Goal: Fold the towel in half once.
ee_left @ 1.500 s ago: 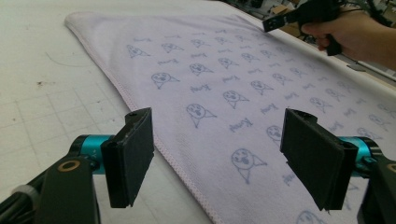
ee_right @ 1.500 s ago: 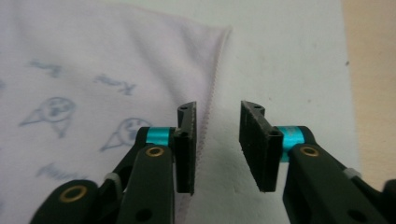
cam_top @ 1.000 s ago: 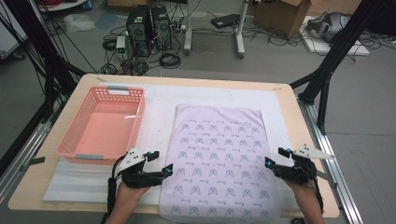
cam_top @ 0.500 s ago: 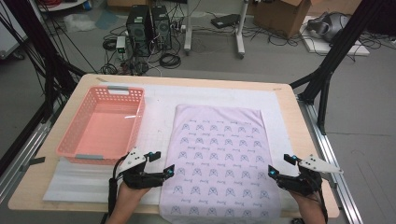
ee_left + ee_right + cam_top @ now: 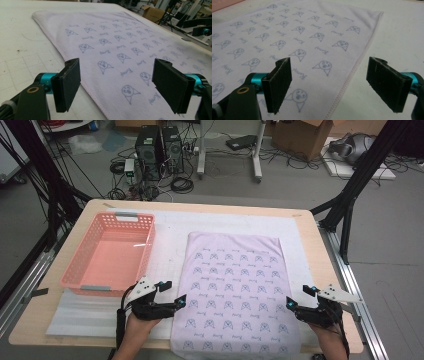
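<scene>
The left tool [image 5: 172,296] stands wide open and empty astride the left hem of the flat lilac printed cloth [image 5: 235,290] lying on the counter [image 5: 305,232] beside the pink plastic basket [image 5: 80,277]. The right tool [image 5: 298,298], its jaws just opened wider and empty, straddles the right hem. Risk: jaws closing too high pinch nothing, or uneven grips skew the fold.

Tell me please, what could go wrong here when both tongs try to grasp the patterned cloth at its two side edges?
1. The cloth lies flat on the white mat, so the open left tongs may pinch the mat or slide over the hem.
2. The right tongs straddle the hem and might catch only a thin edge that slips out.
3. The near edge seems to overhang the table; uneven lifting could drag the cloth off.
</scene>
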